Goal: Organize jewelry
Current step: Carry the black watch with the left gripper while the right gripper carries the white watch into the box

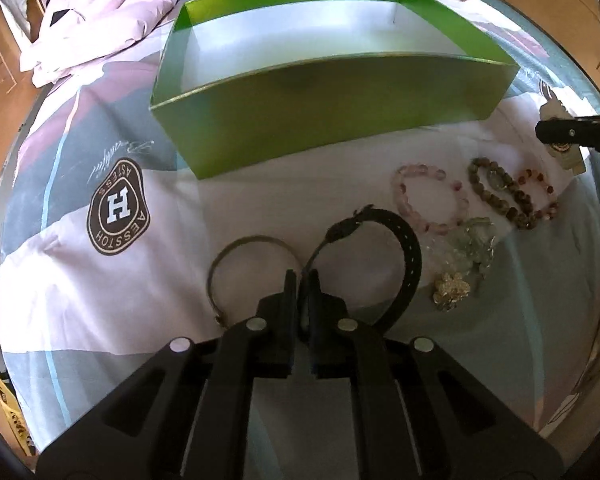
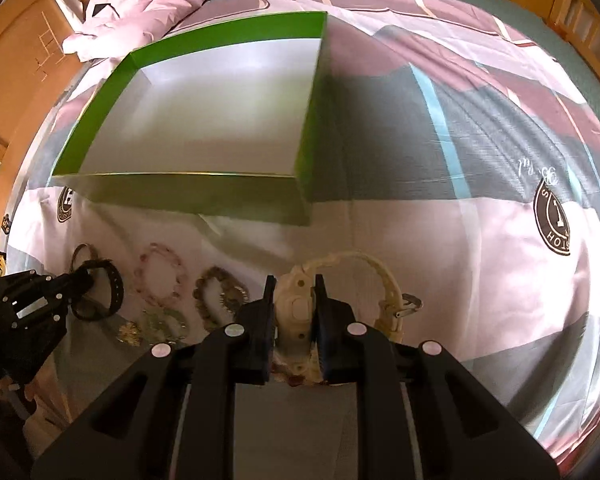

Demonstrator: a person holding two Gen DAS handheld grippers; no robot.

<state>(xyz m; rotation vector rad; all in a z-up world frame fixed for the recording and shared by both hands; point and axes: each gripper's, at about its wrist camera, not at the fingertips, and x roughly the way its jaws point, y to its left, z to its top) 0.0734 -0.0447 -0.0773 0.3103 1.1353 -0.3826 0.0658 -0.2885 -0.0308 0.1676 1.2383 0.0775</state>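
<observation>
Nearest in the right wrist view, the right gripper (image 2: 292, 280) is closed on the body of a cream watch (image 2: 300, 308), whose strap curls off to the right with the buckle hanging free. In the left wrist view the left gripper (image 1: 302, 276) stands at a narrow gap astride the thin end of a black watch (image 1: 380, 248); whether the pads actually press it is hard to tell, so that hold may be loose. A metal bangle (image 1: 236, 256) lies just left of it and could be dragged along. Beyond lie the pink bracelet (image 1: 428, 196), a brown bead bracelet (image 1: 496, 192) and a clear bead cluster (image 1: 464, 256), close enough to snag. Farthest, the green box (image 1: 320, 120) stands empty on the bedspread (image 1: 80, 280); a trailing strap could catch its near wall on the way in.
</observation>
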